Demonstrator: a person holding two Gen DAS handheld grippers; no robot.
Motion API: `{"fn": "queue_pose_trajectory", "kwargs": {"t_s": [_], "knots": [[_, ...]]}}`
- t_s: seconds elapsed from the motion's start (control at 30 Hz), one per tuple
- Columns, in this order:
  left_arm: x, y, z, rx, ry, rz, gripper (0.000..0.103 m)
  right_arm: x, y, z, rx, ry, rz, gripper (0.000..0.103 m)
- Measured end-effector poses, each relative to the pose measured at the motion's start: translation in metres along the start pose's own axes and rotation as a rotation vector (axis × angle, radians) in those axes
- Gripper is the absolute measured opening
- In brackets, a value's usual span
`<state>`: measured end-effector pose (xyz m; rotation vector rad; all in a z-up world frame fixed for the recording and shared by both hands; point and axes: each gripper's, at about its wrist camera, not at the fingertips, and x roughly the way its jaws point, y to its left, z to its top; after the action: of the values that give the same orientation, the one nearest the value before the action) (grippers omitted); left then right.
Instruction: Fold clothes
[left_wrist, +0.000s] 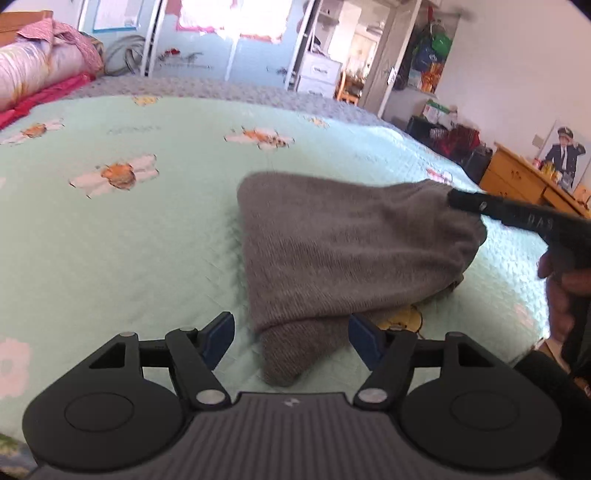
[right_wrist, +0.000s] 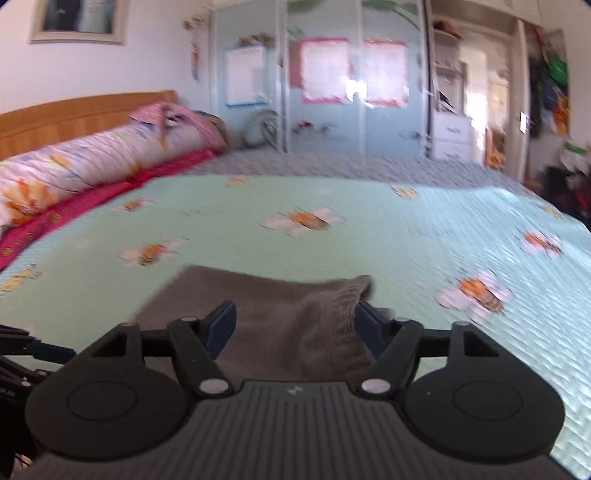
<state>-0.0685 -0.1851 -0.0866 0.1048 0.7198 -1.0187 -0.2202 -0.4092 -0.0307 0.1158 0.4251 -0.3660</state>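
A grey knitted garment (left_wrist: 351, 251) lies folded into a rough triangle on the mint-green flowered bedspread (left_wrist: 129, 240). My left gripper (left_wrist: 291, 339) is open, its blue pads (left_wrist: 218, 338) standing either side of the garment's near corner without pressing it. The right gripper (left_wrist: 465, 201), held by a hand (left_wrist: 561, 295), reaches in from the right to the garment's far right corner. In the right wrist view the right gripper (right_wrist: 295, 325) is open and wide over the grey garment (right_wrist: 266, 317). A raised knitted fold (right_wrist: 351, 295) stands beside its right pad (right_wrist: 369, 325).
A rolled flowered quilt (right_wrist: 85, 166) and a pink sheet (right_wrist: 92, 199) lie along the wooden headboard (right_wrist: 74, 114). Mirrored wardrobe doors (right_wrist: 332, 92) stand beyond the bed. A wooden dresser (left_wrist: 524, 181) is off the bed's right side. A yellow patch (left_wrist: 404, 319) shows under the garment's edge.
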Motion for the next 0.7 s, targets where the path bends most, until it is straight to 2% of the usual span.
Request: {"fn": "queue_pose_trajectory", "kwargs": {"t_s": [0.07, 0.17, 0.27, 0.4, 0.47, 0.5, 0.57, 0.6, 0.7], "knots": [[0.002, 0.001, -0.002, 0.005, 0.021, 0.014, 0.071, 0.008, 0.010, -0.007, -0.038, 0.004, -0.002, 0.081], [0.006, -0.002, -0.006, 0.008, 0.057, 0.009, 0.071, 0.017, 0.002, -0.006, -0.083, 0.006, -0.170, 0.079], [0.008, -0.003, -0.012, 0.020, 0.073, -0.002, 0.071, -0.002, -0.016, -0.005, -0.042, -0.023, -0.229, 0.079], [0.009, -0.003, -0.015, 0.025, 0.072, -0.010, 0.071, -0.010, -0.032, -0.011, 0.025, -0.013, -0.227, 0.079], [0.006, -0.007, -0.014, 0.038, 0.056, -0.015, 0.071, -0.009, -0.034, -0.014, 0.076, -0.019, -0.192, 0.076], [0.004, -0.008, -0.013, 0.045, 0.048, -0.015, 0.071, -0.004, -0.034, -0.016, 0.078, 0.000, -0.182, 0.070], [0.000, -0.008, -0.011, 0.048, 0.034, -0.014, 0.071, 0.011, -0.038, -0.032, 0.106, 0.093, -0.227, 0.062], [-0.002, -0.008, -0.010, 0.046, 0.031, -0.012, 0.071, 0.017, -0.046, -0.036, 0.157, 0.121, -0.237, 0.062], [-0.005, -0.005, -0.007, 0.035, 0.018, -0.004, 0.071, 0.004, -0.056, -0.036, 0.279, 0.083, -0.217, 0.062]]}}
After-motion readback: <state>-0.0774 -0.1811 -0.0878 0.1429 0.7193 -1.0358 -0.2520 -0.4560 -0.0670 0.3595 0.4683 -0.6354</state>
